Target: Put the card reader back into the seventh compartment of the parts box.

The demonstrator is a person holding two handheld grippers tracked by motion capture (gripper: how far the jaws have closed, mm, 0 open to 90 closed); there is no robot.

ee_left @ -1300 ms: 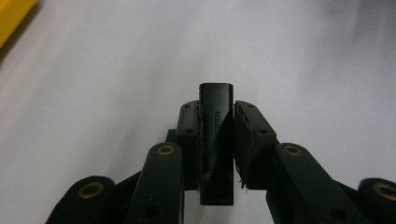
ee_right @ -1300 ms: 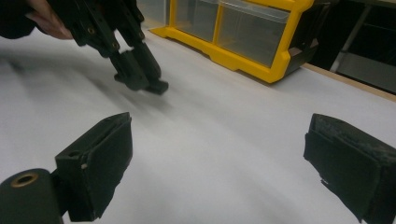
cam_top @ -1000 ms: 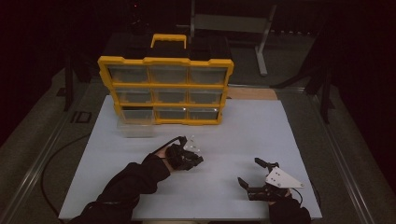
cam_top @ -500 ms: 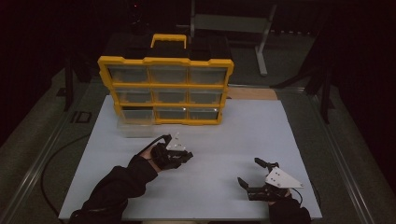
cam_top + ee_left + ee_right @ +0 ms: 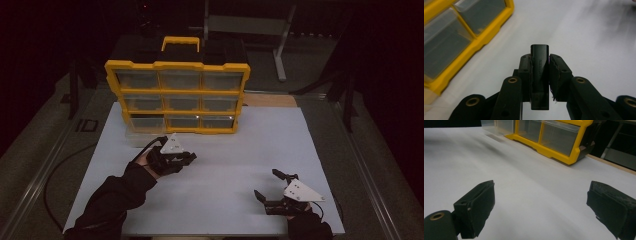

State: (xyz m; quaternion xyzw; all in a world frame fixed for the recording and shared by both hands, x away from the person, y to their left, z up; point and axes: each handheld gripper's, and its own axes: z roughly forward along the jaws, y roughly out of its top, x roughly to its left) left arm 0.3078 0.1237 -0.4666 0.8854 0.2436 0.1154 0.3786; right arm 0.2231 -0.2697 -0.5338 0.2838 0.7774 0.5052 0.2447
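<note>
left gripper (image 5: 186, 159): jaws pinching a small black block (image 5: 539, 75), upright between the pads; has drifted leftward since a second ago, now just in front of the organizer (image 5: 177, 95), near its pulled-out bottom-left drawer (image 5: 142, 135); likely headed there for deposit; right gripper (image 5: 272, 192): jaws spread, nothing between, unmoved, well apart from the organizer on the white mat (image 5: 225, 150).

Workshop: yellow parts organizer (image 5: 177, 95), table (image 5: 260, 150)

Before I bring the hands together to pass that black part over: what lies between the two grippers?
Bare white table top in the high view, between the left gripper, shut on the black part, and the open right gripper.
</note>
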